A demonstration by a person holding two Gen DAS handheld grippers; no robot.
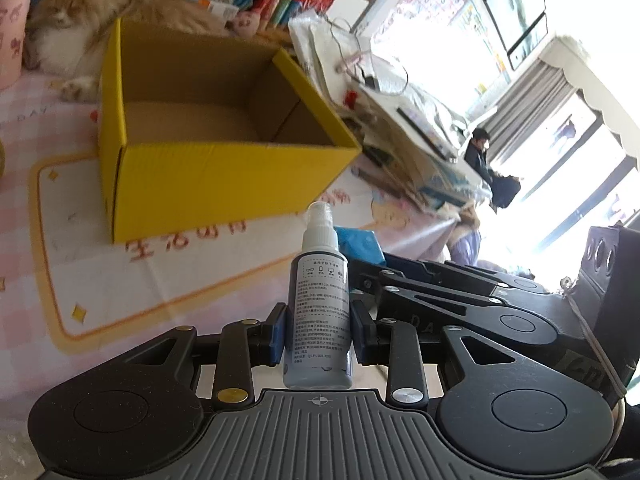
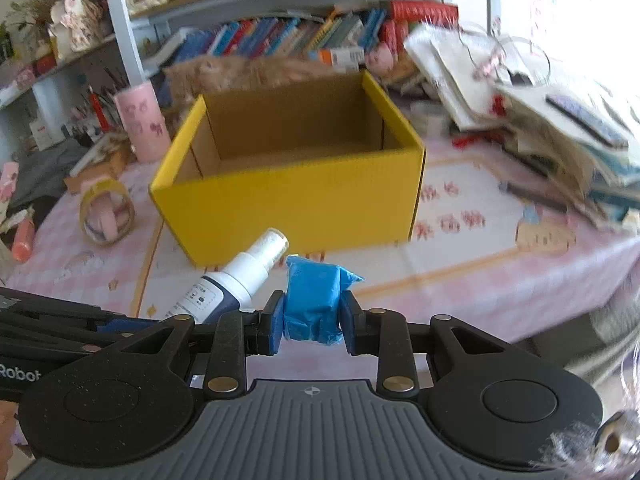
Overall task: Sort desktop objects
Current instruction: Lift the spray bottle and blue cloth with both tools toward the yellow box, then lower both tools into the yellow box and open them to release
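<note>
Left gripper [image 1: 319, 332]: your fingers are clamped on a spray bottle [image 1: 319, 312], blue pads pressed to both sides of its body, white nozzle pointing up and away from you.
Right gripper [image 2: 312, 322]: your fingers are clamped on a blue packet [image 2: 314, 300], which crumples a little between the pads.
Spray bottle: held off the table, just left of the blue packet; from the right wrist it leans in from the left with its white cap toward the box.
Blue packet: held above the near part of the table, in front of the box's near wall.
Yellow box [image 2: 288, 196]: open on top, brown inside, standing on the table beyond both of your grippers; no item shows inside it.
Table [image 2: 480, 280]: covered with a pink checked cloth printed with a cream panel and red characters.
Tape roll [image 2: 107, 212]: stands on edge on the cloth, left of the box.
Pink cup [image 2: 142, 124]: upright, left of the box and farther back.
Cat [image 1: 76, 20]: an orange and white cat lies behind the box, against a row of books [image 2: 304, 36].
Bags [image 2: 520, 96]: a loose pile at the far right of the table.
Person [image 1: 486, 164]: seated far off by the bright window.
</note>
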